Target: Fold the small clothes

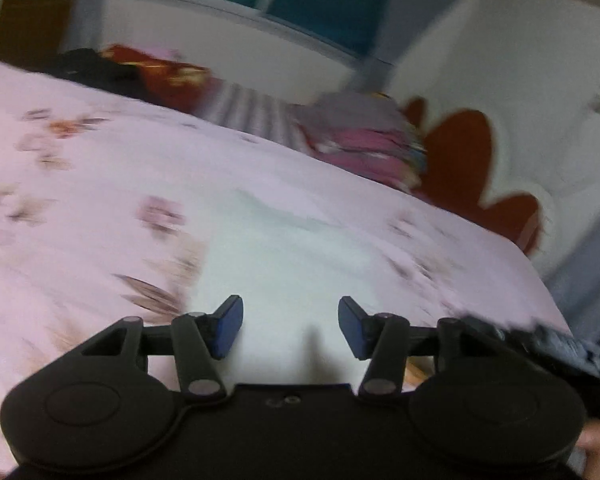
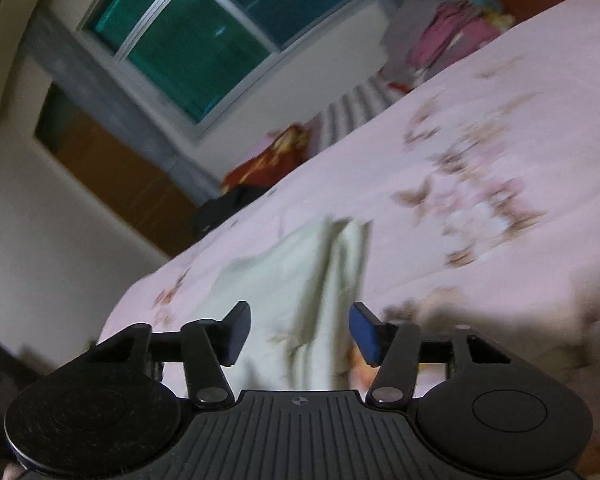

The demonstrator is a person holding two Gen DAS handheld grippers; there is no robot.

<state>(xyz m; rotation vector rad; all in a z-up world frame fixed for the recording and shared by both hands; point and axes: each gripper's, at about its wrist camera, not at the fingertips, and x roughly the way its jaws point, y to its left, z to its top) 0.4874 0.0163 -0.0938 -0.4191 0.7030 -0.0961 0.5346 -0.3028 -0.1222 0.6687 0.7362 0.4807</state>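
Nearest in the left wrist view, the left gripper [image 1: 291, 328] has its blue pads spread apart with nothing between them, above a pale garment [image 1: 284, 264] lying on the pink floral bedsheet [image 1: 80, 184]. In the right wrist view the right gripper [image 2: 300, 334] is likewise spread and empty – the same pale garment [image 2: 300, 276] lies just ahead of it, creased down the middle. Farther back, at the bed's far edge, sit a pile of pink and grey clothes [image 1: 364, 140] and a red cloth [image 1: 168, 80] – behind them, a window with green-blue glass [image 2: 204, 32]
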